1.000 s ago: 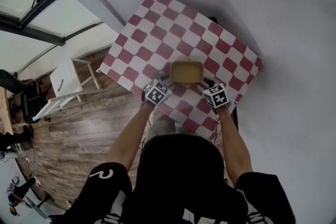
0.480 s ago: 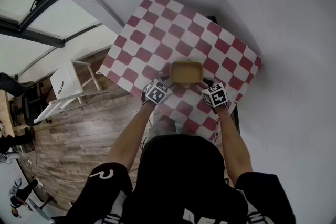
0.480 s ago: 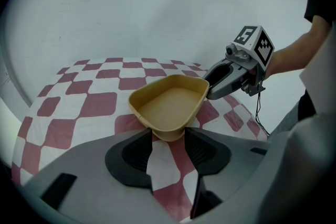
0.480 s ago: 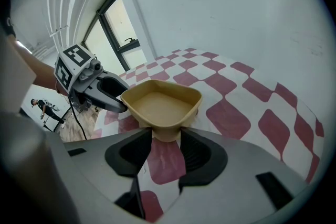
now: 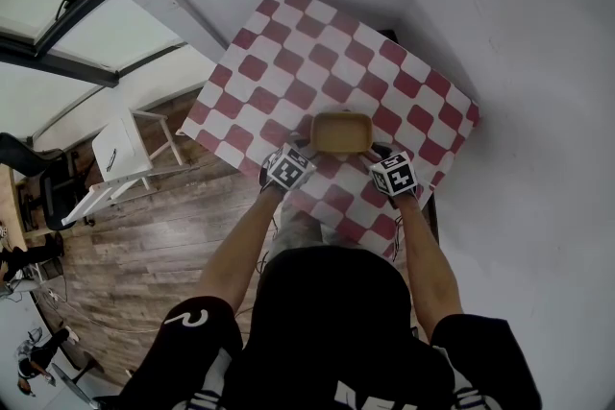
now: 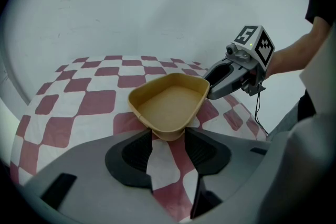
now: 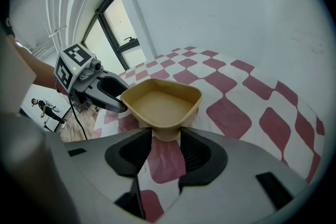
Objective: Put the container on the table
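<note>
At the checkered table, left tongs and right tongs clench tan container.

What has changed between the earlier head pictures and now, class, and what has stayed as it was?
Nothing visibly changed. The tan container lies over the same squares of the checkered table. The left gripper and the right gripper each still hold a near corner of it between their jaws, and both arms are in the same pose.
</note>
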`<state>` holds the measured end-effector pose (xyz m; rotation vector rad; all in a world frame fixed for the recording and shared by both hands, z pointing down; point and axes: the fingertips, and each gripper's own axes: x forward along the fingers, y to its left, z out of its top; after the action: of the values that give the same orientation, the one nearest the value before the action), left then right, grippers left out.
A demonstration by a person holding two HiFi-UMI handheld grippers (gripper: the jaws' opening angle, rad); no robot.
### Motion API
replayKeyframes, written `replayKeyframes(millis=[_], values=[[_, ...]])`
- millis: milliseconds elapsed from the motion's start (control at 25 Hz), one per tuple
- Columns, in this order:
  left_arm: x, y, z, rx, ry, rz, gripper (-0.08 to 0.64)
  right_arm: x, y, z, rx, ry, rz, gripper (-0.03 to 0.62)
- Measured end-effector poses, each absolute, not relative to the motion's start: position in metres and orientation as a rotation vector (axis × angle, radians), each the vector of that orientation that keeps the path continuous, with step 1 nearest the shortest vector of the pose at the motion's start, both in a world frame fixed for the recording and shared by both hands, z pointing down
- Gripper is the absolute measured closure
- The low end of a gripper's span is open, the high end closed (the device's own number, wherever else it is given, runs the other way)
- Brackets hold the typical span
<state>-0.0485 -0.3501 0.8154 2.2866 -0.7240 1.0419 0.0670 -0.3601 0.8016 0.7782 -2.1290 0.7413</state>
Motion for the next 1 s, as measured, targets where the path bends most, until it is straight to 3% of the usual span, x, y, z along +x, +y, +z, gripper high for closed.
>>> replayKeyframes(millis=[520,760,1000], values=[[-0.050,-0.344,0.819,2.242,-0.679,1.054,0.356,0.066,-0.352,0.808,0.770,-2.111,0.765,0.414],[-0.053,-0.337,0.824,2.244,-0.678,1.094,0.294,0.065,-0.348,0.810,0.767,-2.097,0.777,0.414],[-0.060,-0.331,0.823,2.232,-0.699,1.070,0.285,0.067,-0.343,0.809,0.777,-2.089,0.794,0.400]])
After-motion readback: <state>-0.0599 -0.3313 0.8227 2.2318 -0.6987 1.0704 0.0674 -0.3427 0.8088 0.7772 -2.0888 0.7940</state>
